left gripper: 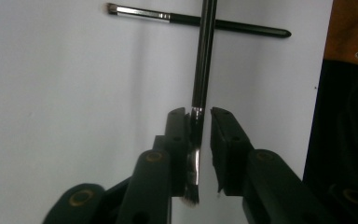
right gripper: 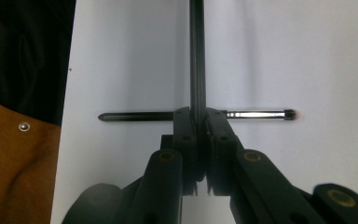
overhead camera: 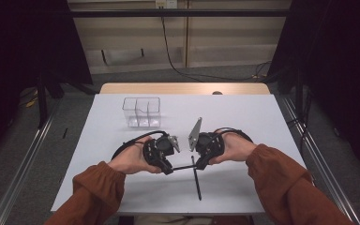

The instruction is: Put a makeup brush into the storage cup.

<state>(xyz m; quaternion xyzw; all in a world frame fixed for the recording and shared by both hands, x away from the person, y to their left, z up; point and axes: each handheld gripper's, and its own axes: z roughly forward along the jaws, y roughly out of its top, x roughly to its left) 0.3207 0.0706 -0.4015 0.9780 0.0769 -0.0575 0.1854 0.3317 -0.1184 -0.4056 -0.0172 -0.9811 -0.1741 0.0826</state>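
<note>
**Two brushes, two grippers at the table's near edge**

White table (overhead camera: 122, 187) fills the middle of the high view, with brown sleeves coming in from the bottom corners. Nearest the bottom edge, a black brush (overhead camera: 197, 180) lies flat on the table, running up and down just right of centre. Above it a second, held brush (overhead camera: 183, 167) spans level between the two grippers at centre frame. Left gripper (overhead camera: 168, 169) has its jaws slightly apart around that brush's bristle end: in the left gripper view the ferrule (left gripper: 195, 158) rests against one pad with a clear gap at the other. Right gripper (overhead camera: 198, 165) is clamped tight on the handle (right gripper: 197, 56), pads pressed together on it in the right gripper view. Farther up, left of centre, a clear organizer (overhead camera: 142, 111) with compartments stands well apart from the hands. Beyond the far edge lie grey floor and cables.
</note>
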